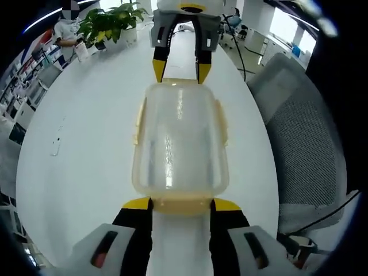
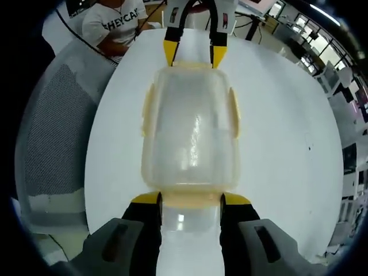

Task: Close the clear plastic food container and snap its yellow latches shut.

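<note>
The clear plastic container [image 1: 179,141] [image 2: 192,132] lies lid-on along the middle of the white table [image 1: 75,144] [image 2: 287,115]. Pale yellow latches run along its long sides [image 1: 139,121] [image 2: 234,109] and its short ends. In the left gripper view, my left gripper [image 1: 181,204] stands open, its yellow-tipped jaws either side of the near end latch [image 1: 181,202]. At the opposite end, my right gripper [image 1: 181,72] [image 2: 191,199] is open too, straddling that end's latch [image 2: 191,198]. In the right gripper view the left gripper [image 2: 194,54] shows at the far end.
A grey mesh chair [image 1: 305,132] [image 2: 52,132] stands close beside the table. A potted plant [image 1: 109,26] sits at one end of the table, near a seated person. Someone in a white T-shirt [image 2: 115,23] sits beyond the other end. A cable [image 1: 241,52] trails near the table's edge.
</note>
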Motion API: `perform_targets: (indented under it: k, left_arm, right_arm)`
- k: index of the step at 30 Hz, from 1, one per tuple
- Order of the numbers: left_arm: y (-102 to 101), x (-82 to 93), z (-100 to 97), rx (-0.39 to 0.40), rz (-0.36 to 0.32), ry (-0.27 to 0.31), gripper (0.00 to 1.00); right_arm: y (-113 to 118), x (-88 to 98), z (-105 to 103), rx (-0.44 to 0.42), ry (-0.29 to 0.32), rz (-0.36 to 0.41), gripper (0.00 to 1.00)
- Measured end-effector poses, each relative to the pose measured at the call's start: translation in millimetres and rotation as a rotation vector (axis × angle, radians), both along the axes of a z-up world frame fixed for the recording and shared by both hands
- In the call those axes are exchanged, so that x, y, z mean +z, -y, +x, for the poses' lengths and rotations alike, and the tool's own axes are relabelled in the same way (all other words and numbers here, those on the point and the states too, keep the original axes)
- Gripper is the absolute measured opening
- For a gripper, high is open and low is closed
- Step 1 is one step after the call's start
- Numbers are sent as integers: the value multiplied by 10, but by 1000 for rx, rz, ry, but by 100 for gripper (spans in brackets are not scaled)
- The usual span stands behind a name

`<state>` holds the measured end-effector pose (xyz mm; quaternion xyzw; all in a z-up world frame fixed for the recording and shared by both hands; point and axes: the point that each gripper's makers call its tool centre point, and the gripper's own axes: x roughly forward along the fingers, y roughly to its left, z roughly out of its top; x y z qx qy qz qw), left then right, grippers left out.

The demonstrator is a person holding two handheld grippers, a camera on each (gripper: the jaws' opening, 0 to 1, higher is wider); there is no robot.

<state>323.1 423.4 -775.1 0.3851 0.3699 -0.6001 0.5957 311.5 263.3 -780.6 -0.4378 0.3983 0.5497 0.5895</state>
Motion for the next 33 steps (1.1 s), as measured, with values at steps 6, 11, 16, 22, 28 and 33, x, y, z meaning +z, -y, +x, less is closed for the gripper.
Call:
perform_targets:
  k: [6,11,16,22,28,33]
  left_arm:
    - [114,-3,7,0,6,0,33]
    - [219,7,30,5,11,5,33]
    - [314,9,43,1,21,7,33]
    - [448,14,52,-4,23,9,33]
    - [597,-14,61,-15,40,15,33]
    - [734,-39,59,-18,54,15,33]
  right_arm:
    - [128,16,22,10,3,-1,36]
    - [217,22,49,5,4,9,36]
    - [325,11,40,10,8,5,36]
    - [461,27,28,0,-1,17,36]
    - [594,20,28,6,1,18,36]
    - [727,6,33,-5,-6,13,36]
